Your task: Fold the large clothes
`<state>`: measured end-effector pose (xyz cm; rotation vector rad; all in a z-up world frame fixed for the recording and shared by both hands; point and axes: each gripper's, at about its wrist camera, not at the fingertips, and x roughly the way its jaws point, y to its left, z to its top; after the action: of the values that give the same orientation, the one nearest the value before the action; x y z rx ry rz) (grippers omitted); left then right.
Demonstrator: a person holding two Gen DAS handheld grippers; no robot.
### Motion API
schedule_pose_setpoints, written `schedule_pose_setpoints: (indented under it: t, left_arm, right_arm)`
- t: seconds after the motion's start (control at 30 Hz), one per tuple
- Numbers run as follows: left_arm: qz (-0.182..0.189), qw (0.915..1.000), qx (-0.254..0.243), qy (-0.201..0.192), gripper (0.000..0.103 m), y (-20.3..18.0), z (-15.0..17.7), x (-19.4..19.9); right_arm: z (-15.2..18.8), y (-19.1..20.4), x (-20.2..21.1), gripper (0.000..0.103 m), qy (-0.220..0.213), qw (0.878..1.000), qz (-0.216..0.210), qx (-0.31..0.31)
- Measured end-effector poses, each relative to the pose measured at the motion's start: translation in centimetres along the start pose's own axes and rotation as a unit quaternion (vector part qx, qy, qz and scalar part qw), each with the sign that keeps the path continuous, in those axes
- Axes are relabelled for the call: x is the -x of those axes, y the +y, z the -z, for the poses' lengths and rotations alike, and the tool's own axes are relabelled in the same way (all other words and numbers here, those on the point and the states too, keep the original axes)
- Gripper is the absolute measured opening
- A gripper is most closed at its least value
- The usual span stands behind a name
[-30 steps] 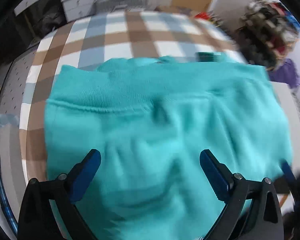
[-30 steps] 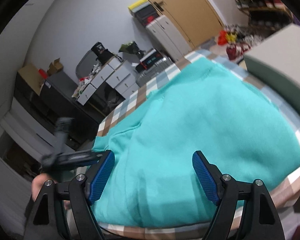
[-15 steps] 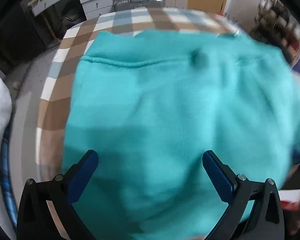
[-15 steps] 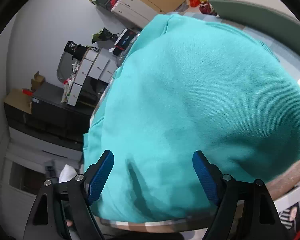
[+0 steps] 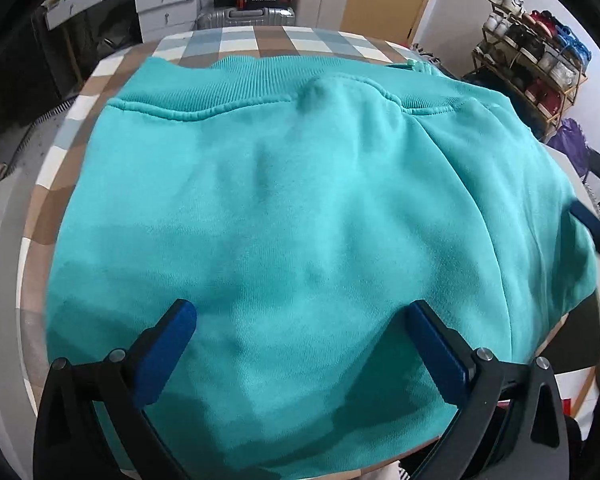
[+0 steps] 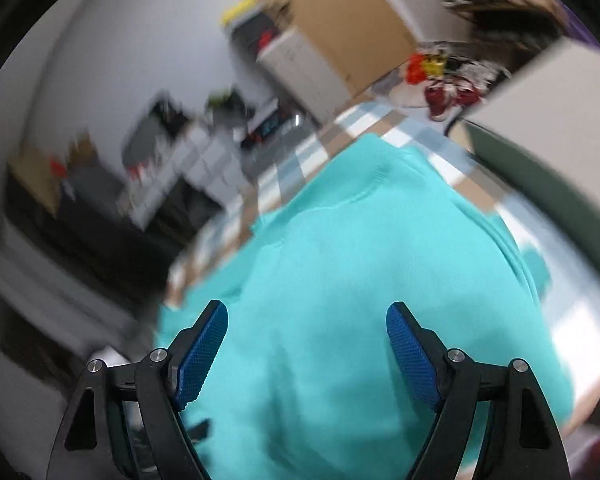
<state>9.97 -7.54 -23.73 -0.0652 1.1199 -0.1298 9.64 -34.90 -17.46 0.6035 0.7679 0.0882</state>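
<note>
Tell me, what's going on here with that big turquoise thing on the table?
A person holding a two-finger gripper in each hand is folding a turquoise sweatshirt on a checkered table. The garment lies in a fairly compact bundle, ribbed hem at the far side. Both the left gripper and right gripper hover over it with jaws open, gripping nothing at this moment.

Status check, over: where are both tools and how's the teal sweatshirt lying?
Left tool open, empty, over the sweatshirt. Right tool open, empty, view blurred. Teal sweatshirt folded on the checkered table, ribbed hem at far side. Nothing in the way.
</note>
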Motion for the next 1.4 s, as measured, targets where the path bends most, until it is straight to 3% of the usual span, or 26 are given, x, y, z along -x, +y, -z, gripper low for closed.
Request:
schedule_pose_setpoints:
  t: [0.1,0.17,0.2,0.27,0.33,0.4,0.5,0.6,0.67,0.7,0.77,0.83,0.93,1.0,1.07,1.1,1.13,1.2,1.27,1.4]
  left_arm:
    - [0.005,1.0,-0.002,0.004,0.102,0.0,0.2,0.2]
    - [0.006,0.9999,-0.006,0.006,0.102,-0.3,0.4,0.4]
    - [0.008,0.9999,-0.004,0.006,0.102,-0.2,0.2,0.3]
    - [0.012,0.9999,0.003,0.006,0.102,-0.2,0.6,1.0]
    - [0.013,0.9999,0.004,0.009,0.102,-0.2,0.6,1.0]
    - [0.016,0.9998,0.006,0.012,0.102,-0.1,0.5,1.1]
    - [0.02,0.9996,0.011,0.015,0.102,0.2,0.6,1.2]
    - [0.024,0.9995,0.012,0.017,0.102,0.3,0.7,1.3]
    - [0.023,0.9995,0.011,0.016,0.102,0.3,0.7,1.2]
    - [0.02,0.9996,0.012,0.017,0.102,0.3,0.6,1.0]
    - [0.014,0.9997,0.015,0.016,0.102,0.1,0.6,0.9]
    - [0.007,0.9998,0.017,0.013,0.102,-0.1,0.6,0.9]
    - [0.006,0.9997,0.022,0.01,0.102,-0.1,0.7,1.1]
    - [0.004,0.9996,0.028,-0.008,0.102,0.0,0.9,2.1]
    - [-0.014,0.999,0.022,-0.037,0.102,-0.5,1.3,3.4]
    - [-0.015,0.9982,0.009,-0.058,0.102,-1.0,1.6,4.2]
    - [-0.016,0.9961,-0.019,-0.084,0.102,-2.0,1.9,5.3]
    - [-0.017,0.9913,-0.061,-0.116,0.102,-3.7,2.3,6.4]
    - [0.0,0.9858,-0.103,-0.133,0.102,-5.8,2.5,6.9]
    - [-0.009,0.9897,-0.118,-0.08,0.102,-8.2,1.5,4.2]
  right_arm:
    - [-3.1,-0.2,-3.0,0.075,0.044,0.999,0.024,-0.014]
    - [-3.8,-0.3,-6.9,0.074,0.133,0.989,0.069,0.013]
    - [-3.6,-0.1,-8.5,0.068,0.165,0.981,0.091,0.045]
    - [-2.3,1.4,-10.7,0.066,0.169,0.961,0.153,0.155]
    - [-1.5,2.1,-11.2,0.066,0.161,0.952,0.178,0.189]
    - [-1.7,2.3,-11.0,0.064,0.165,0.952,0.185,0.177]
    - [-1.5,4.2,-8.8,0.033,0.162,0.946,0.195,0.202]
    - [-0.6,7.0,-6.3,0.034,0.159,0.948,0.153,0.23]
    - [1.6,8.1,-5.2,0.036,0.172,0.941,0.131,0.259]
    - [3.4,8.3,-5.3,0.032,0.195,0.933,0.11,0.28]
    - [6.3,7.8,-6.3,0.033,0.216,0.912,0.136,0.321]
    - [7.7,7.1,-6.7,0.033,0.182,0.917,0.14,0.327]
    - [7.0,6.5,-6.6,0.033,0.186,0.931,0.135,0.284]
    - [6.0,5.6,-5.2,0.033,0.191,0.945,0.114,0.241]
    - [5.0,4.3,-2.0,0.034,0.17,0.963,0.072,0.195]
    - [4.7,3.5,-0.1,0.041,0.146,0.973,0.052,0.171]
    - [4.7,2.2,1.9,0.061,0.123,0.982,0.034,0.141]
    - [5.0,-1.1,5.5,0.08,0.093,0.993,0.007,0.075]
    - [5.5,-3.7,7.3,0.08,0.081,0.996,-0.016,0.012]
    - [6.0,-8.6,7.6,0.08,0.095,0.987,-0.064,-0.116]
